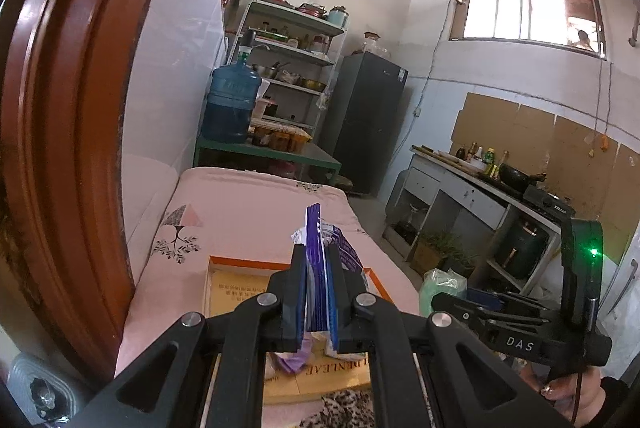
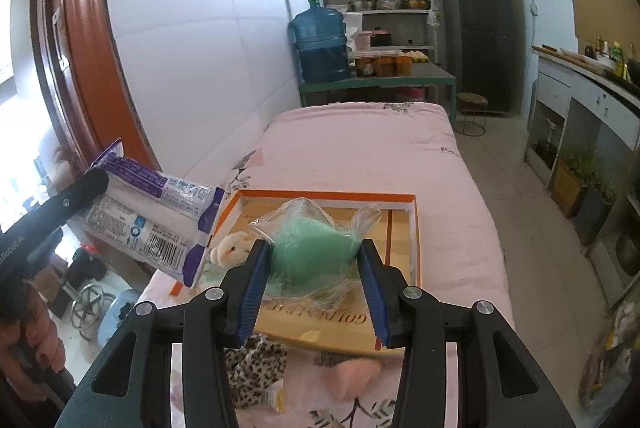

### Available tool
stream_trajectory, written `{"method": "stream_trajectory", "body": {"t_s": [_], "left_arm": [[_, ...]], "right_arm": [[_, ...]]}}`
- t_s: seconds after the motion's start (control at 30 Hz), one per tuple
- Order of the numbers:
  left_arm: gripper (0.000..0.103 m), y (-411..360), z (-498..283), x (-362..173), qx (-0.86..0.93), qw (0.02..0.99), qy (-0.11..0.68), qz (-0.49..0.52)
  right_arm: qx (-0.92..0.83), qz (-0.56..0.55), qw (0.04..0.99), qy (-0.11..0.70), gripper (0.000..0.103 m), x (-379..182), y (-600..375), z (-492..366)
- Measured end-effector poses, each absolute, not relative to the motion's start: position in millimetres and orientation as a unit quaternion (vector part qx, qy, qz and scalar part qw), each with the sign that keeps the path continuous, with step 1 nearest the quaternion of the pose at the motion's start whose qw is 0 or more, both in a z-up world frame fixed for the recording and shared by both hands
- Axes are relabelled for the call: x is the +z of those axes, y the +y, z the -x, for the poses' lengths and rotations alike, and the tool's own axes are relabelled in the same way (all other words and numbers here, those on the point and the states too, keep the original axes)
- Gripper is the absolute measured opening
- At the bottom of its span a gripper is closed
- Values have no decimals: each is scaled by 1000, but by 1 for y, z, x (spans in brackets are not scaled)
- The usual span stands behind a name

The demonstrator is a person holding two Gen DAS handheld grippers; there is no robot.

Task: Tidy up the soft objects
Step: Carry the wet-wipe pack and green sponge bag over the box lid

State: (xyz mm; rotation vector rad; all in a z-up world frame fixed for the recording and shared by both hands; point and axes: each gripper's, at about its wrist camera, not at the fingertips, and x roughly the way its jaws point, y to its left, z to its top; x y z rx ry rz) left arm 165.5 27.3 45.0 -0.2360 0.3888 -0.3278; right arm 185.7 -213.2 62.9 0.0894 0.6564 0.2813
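Holding two packs (image 1: 320, 268) (image 2: 316, 252) above one box (image 2: 404, 200).

Purple-and-white packet (image 2: 154, 216), green bundle in clear bag (image 2: 316, 248), orange-rimmed box (image 2: 416, 224), pink floral bedspread (image 2: 360, 156), leopard-print cloth (image 2: 256, 368)

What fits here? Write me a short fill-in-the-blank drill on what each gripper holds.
1. The left gripper is shut on a white and ____ packet.
2. The right gripper holds a clear bag of ____ stuff.
3. Both are held above an orange-rimmed ____.
4. That rests on a ____ quilt.

Missing words: purple; green; box; pink
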Motion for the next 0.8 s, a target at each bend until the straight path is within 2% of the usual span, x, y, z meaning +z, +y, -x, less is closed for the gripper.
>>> {"method": "stream_trajectory", "body": {"t_s": [0.8], "left_arm": [[9, 17, -248, 18, -139, 953, 243, 111]], "right_arm": [[145, -60, 923, 351, 46, 45, -219, -265]]}}
